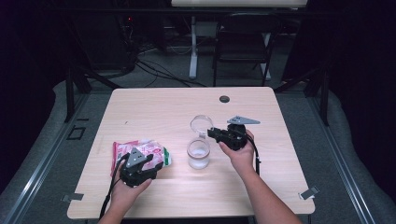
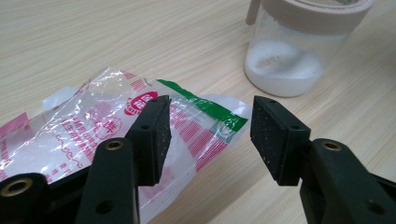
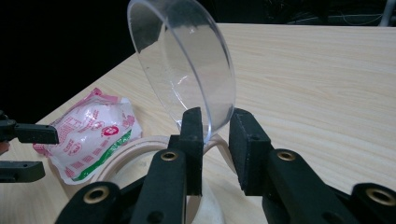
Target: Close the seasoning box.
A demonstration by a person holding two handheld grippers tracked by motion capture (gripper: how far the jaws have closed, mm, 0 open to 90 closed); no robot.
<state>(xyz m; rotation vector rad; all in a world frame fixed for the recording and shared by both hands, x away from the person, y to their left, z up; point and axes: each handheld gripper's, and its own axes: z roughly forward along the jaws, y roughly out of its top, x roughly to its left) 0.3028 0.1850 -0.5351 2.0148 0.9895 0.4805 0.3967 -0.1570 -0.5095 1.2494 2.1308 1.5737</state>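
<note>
In the high view, the left gripper (image 1: 148, 164) rests over a crinkled clear plastic packet printed in pink, red and green (image 1: 140, 151), which lies flat on the pale wooden table (image 1: 159, 105) near its front left. Just right of it stands a clear round jar with a beige rim and white powder at the bottom (image 1: 198, 154). The right gripper (image 1: 211, 133) reaches in above the jar at its hinged transparent round lid (image 1: 201, 124), which is swung up and open.

In the left gripper view, the jaws stand apart with nothing pinched; the packet's green-edged corner (image 2: 205, 109) lies below and between them, and the jar (image 2: 289, 60) stands beyond. The packet looks light, soft and slippery, so a pinch on the sealed green edge would probably hold best.

In the right gripper view, the lid (image 3: 187, 60) stands tilted between the jaws. Its lower edge touches the left pad, while a gap shows at the right pad, so the grip is not closed. The lid looks stiff, thin and smooth, and likely to slip unless taken near its rim.
</note>
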